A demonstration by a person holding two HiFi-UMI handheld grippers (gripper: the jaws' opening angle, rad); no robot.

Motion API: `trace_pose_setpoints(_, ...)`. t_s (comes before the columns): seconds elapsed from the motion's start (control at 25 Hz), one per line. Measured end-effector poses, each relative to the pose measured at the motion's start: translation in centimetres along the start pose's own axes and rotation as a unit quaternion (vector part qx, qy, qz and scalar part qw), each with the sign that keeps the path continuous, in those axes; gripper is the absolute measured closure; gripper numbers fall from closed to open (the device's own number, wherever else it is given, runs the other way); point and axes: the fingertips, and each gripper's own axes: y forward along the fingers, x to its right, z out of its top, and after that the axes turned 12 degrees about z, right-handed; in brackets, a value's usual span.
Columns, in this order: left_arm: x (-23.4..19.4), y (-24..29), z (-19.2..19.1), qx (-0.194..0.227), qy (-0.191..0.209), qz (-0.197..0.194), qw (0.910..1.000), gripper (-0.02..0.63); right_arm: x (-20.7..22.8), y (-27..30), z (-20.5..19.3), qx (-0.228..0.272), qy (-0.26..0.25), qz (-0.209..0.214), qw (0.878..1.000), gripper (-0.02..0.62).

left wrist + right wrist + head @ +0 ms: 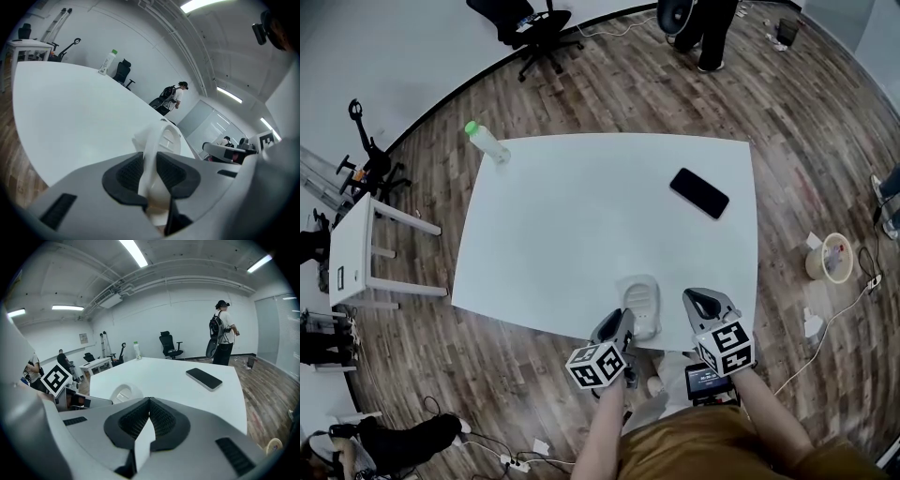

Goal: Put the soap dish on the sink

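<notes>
Soap dish (642,302) (161,140): white, clamped by its near rim in your left hand-held gripper (625,319) (150,161). The pads press on both sides of the rim, so the jaws stand only as far apart as the rim is thick. The rest of the dish sticks out ahead of the jaws over the near edge of the white surface (581,206). Can't tell whether its underside touches the surface.

Your right hand-held gripper (697,298) (150,401) is just right of the dish and apart from it. Its jaws are closed pad to pad with nothing between them.

A black phone (699,192) (204,378) lies flat ahead of the right hand-held gripper, well apart. A bottle (487,141) (108,62) with a green cap stands far ahead and left of the left hand-held gripper, at the far corner of the surface.
</notes>
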Motion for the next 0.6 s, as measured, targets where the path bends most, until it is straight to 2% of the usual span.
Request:
trace_pose_setpoints(0.32,0.3,0.9,-0.3,-0.023,0.002,0.02,0.9995,0.512,0.5,0.1,-0.9,-0.01,0.004,0.004,1.0,0.588)
trace_pose_setpoints(0.6,0.1,0.9,-0.2,-0.012,0.005,0.042,0.999,0.512,0.1,0.3,-1.4,-0.02,0.002,0.003,1.0,0.588)
